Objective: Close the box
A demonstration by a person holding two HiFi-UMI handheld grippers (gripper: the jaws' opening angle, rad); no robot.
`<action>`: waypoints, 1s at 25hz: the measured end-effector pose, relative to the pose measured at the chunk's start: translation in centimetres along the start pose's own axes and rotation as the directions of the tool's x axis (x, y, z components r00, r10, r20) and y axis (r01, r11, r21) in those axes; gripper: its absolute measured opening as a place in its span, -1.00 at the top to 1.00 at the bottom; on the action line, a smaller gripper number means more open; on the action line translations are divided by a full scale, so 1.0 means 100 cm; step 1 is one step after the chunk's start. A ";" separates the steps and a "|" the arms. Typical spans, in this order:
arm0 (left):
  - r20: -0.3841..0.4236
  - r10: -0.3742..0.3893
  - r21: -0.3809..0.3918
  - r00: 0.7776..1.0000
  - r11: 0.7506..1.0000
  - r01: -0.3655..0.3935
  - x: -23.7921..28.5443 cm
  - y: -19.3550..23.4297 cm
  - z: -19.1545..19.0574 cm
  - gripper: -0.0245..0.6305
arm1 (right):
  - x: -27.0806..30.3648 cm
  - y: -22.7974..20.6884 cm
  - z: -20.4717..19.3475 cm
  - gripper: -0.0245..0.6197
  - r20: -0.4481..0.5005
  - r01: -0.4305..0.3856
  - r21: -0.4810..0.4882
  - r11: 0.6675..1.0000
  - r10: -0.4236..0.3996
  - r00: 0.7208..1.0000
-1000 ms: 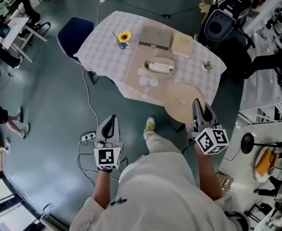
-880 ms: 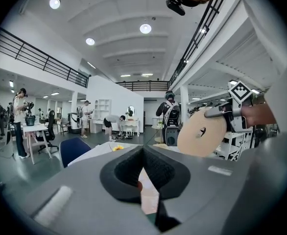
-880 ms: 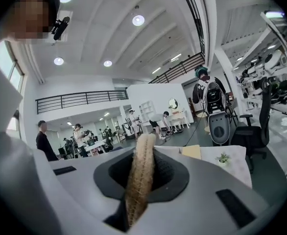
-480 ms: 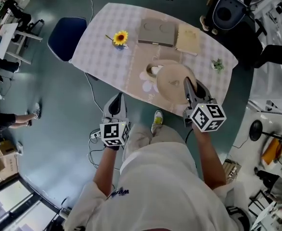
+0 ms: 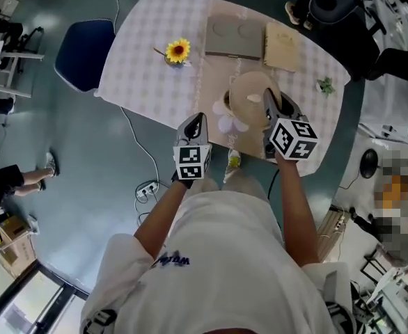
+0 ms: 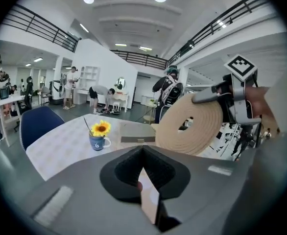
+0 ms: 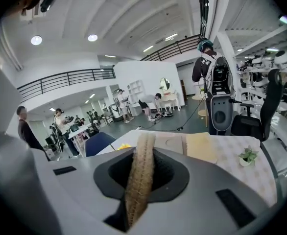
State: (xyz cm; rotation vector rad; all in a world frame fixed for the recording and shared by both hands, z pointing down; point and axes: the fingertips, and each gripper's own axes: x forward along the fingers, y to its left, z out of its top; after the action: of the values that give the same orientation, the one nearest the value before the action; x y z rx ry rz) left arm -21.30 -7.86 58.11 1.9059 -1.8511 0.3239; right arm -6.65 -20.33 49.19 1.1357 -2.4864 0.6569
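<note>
Open hall, with a checked tabletop at the upper centre of the head view. The right tongs clench the round woven lid by its rim, over the box, which is mostly hidden beneath it. The left tongs are clenched on nothing. With so thin an edge grip, the lid may swing, land askew and nudge the box
</note>
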 end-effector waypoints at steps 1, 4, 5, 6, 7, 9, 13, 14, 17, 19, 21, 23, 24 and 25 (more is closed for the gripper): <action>-0.012 -0.030 0.005 0.999 1.000 0.030 0.010 0.001 -0.002 0.92 | 0.009 0.003 -0.002 0.79 -0.009 0.010 0.006 1.000 -0.010 1.000; -0.041 -0.104 0.032 0.994 0.994 0.105 0.032 0.006 -0.006 0.92 | 0.033 0.013 -0.012 0.79 -0.045 0.021 0.024 0.999 -0.020 0.999; -0.054 -0.119 0.044 0.991 0.992 0.122 0.038 0.007 -0.009 0.92 | 0.038 0.015 -0.015 0.79 -0.053 0.026 0.030 0.999 -0.024 0.998; -0.070 -0.132 0.055 0.989 0.989 0.136 0.043 0.008 -0.012 0.92 | 0.041 0.015 -0.018 0.79 -0.059 0.031 0.034 0.999 -0.029 0.998; -0.087 -0.141 0.063 0.986 0.987 0.146 0.049 0.007 -0.015 0.92 | 0.043 0.013 -0.021 0.79 -0.063 0.035 0.040 0.999 -0.033 0.997; -0.117 -0.151 0.070 0.982 0.985 0.160 0.061 0.005 -0.020 0.92 | 0.047 0.007 -0.027 0.79 -0.071 0.036 0.062 0.997 -0.032 0.997; -0.153 -0.150 0.085 0.977 0.983 0.164 0.083 0.008 -0.029 0.92 | 0.061 -0.001 -0.036 0.79 -0.080 0.013 0.121 0.993 -0.004 0.997; -0.160 -0.150 0.086 0.976 0.983 0.165 0.088 0.007 -0.030 0.92 | 0.063 -0.004 -0.038 0.79 -0.083 0.009 0.129 0.992 0.002 0.997; -0.184 -0.158 0.086 0.970 0.981 0.176 0.100 0.002 -0.036 0.92 | 0.068 -0.012 -0.043 0.79 -0.094 0.006 0.151 0.989 0.008 0.996; -0.197 -0.163 0.094 0.967 0.978 0.184 0.108 -0.002 -0.040 0.92 | 0.072 -0.017 -0.044 0.79 -0.095 0.004 0.159 0.987 0.011 0.995; -0.196 -0.166 0.101 0.966 0.977 0.189 0.114 -0.007 -0.041 0.92 | 0.076 -0.019 -0.046 0.79 -0.097 -0.002 0.161 0.987 0.018 0.995; -0.204 -0.174 0.107 0.963 0.974 0.198 0.118 -0.012 -0.046 0.92 | 0.079 -0.021 -0.048 0.79 -0.103 -0.007 0.161 0.987 0.024 0.994; -0.211 -0.180 0.117 0.961 0.971 0.207 0.120 -0.014 -0.049 0.92 | 0.080 -0.021 -0.049 0.79 -0.104 -0.008 0.163 0.987 0.025 0.994; -0.219 -0.187 0.130 0.958 0.967 0.218 0.122 -0.015 -0.051 0.92 | 0.081 -0.022 -0.051 0.79 -0.103 -0.008 0.168 0.986 0.026 0.994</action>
State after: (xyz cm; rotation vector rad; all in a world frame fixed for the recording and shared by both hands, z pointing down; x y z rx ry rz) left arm -18.24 -16.19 68.03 2.0576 -1.5198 0.5852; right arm -9.50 -23.89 57.85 1.1081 -2.3915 0.9207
